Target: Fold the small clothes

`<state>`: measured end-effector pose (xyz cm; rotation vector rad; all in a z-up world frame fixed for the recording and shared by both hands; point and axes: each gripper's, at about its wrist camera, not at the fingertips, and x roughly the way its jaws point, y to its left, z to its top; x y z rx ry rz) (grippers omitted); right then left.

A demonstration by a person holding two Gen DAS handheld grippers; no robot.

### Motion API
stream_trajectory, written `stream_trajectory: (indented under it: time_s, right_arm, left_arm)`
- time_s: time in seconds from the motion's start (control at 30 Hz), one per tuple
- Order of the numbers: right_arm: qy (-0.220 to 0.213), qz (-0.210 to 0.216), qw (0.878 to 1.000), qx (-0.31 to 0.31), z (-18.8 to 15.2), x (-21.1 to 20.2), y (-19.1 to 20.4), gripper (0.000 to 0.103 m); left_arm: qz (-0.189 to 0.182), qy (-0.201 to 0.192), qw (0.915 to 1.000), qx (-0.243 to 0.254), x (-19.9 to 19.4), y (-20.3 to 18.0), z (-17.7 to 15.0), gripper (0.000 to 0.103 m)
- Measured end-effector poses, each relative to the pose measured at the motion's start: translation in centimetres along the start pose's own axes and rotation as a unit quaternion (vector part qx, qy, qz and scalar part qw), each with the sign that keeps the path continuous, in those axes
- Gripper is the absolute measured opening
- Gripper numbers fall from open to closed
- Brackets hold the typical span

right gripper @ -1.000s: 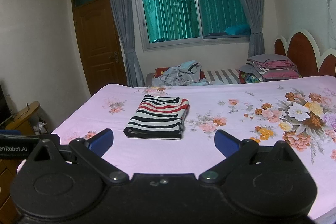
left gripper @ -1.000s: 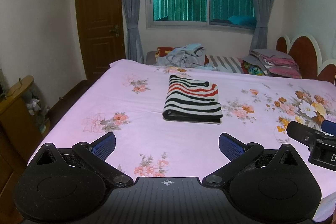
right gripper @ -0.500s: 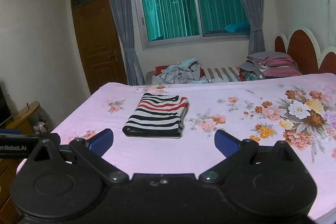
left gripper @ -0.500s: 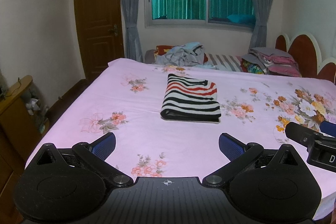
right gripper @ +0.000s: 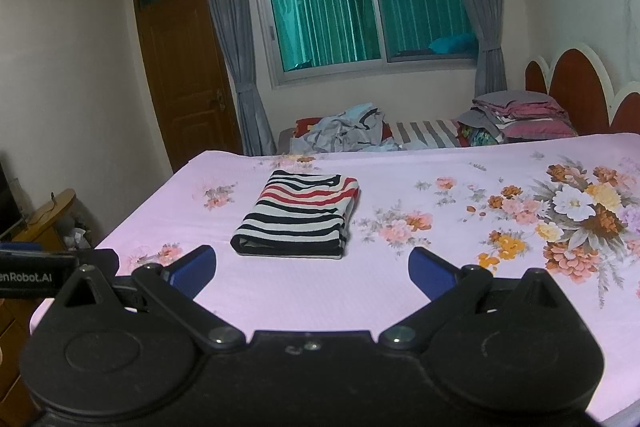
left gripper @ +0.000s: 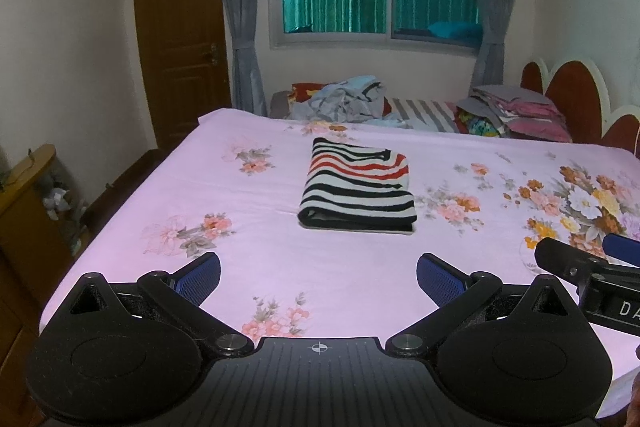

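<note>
A striped garment [left gripper: 357, 187] in black, white and red lies folded into a neat rectangle on the pink floral bed sheet [left gripper: 280, 259]; it also shows in the right wrist view [right gripper: 298, 215]. My left gripper [left gripper: 319, 273] is open and empty, held above the near part of the bed, well short of the garment. My right gripper [right gripper: 312, 269] is open and empty, also back from the garment. The right gripper's finger shows at the right edge of the left wrist view [left gripper: 560, 259].
A heap of unfolded clothes [left gripper: 344, 99] and a stack of folded bedding [left gripper: 516, 111] lie beyond the bed's far edge. A wooden headboard [left gripper: 572, 95] stands at right, a wooden cabinet [left gripper: 28, 203] at left, a door [left gripper: 180, 39] behind.
Both grippers have drawn back and up a little from the bed; the folded garment sits slightly farther and lower in view. Both stay open. The garment has not moved.
</note>
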<state>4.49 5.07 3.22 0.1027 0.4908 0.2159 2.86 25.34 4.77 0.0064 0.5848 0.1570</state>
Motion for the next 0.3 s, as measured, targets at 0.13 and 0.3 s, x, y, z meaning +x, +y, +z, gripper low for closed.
stream_trajectory:
  time_s: [0.13,0.3]
  right_arm:
    - [0.008,-0.003,1.0,0.003,0.0,0.9,-0.5,0.103]
    - [0.028,-0.015,0.999,0.015,-0.2,3.1,-1.8,0.103]
  left_arm:
    - [-0.007,-0.016,0.9998,0.001,0.8,-0.1,0.1,0.103]
    - [-0.014,0.009,0.9998,-0.007,4.6,0.3,1.3,0.103]
